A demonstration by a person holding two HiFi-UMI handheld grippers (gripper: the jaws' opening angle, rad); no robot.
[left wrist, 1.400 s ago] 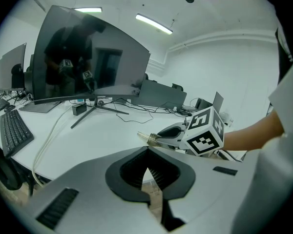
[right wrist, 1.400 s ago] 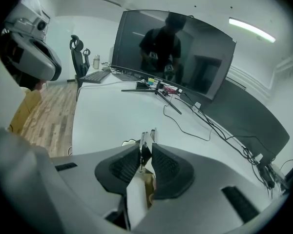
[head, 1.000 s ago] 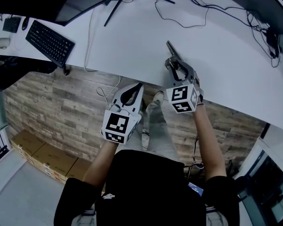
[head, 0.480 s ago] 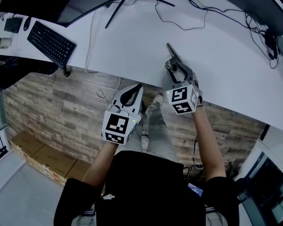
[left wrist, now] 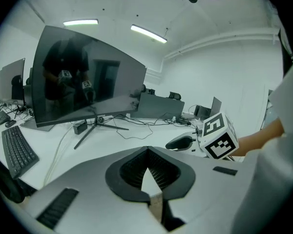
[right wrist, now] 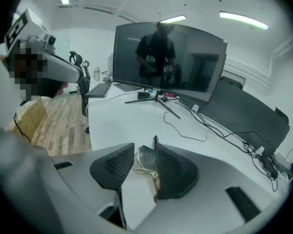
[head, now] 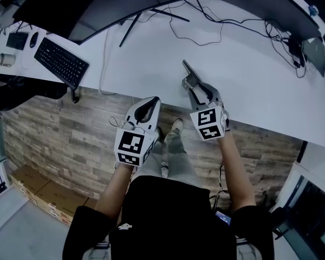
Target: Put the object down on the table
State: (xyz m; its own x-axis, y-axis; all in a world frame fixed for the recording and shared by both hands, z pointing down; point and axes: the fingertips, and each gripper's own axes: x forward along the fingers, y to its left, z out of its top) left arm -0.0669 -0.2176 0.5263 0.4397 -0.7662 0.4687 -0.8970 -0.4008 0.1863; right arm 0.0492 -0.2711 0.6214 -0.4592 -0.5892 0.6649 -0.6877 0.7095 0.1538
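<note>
Right gripper (right wrist: 144, 150): jaws stand wide apart, pads not pressing on anything. Between them lies the one task object, a small dark grey piece with a shiny face and a thin wiry bit trailing off it (head: 189, 76). It leans against the pad on the gripper's right side; the other pad is clear of it. What it is exactly I cannot tell; folded spectacles is one guess.

Object appears to rest on the white counter (head: 249, 80), near its front edge, partly between this gripper's tips and poking out just ahead of them. Judged set down, or all but.

Left gripper (left wrist: 147, 150): jaws closed together, nothing in them. It hangs off to the left of the right gripper, short of the counter edge and over the wood floor.

Handling, as a guess:
- light, thin and small
- the wiry part looks easy to bend, so fragile
- the shiny face is likely slippery
- best hold would be across the stiffer grey body, not the wire

Count:
- task object, one
- grippers, two
- large curved dark monitor (right wrist: 171, 62) beyond the right gripper, one
- black keyboard (head: 61, 63) far to the left of the left gripper, one
- loose black cables ahead of the grippers, several
</note>
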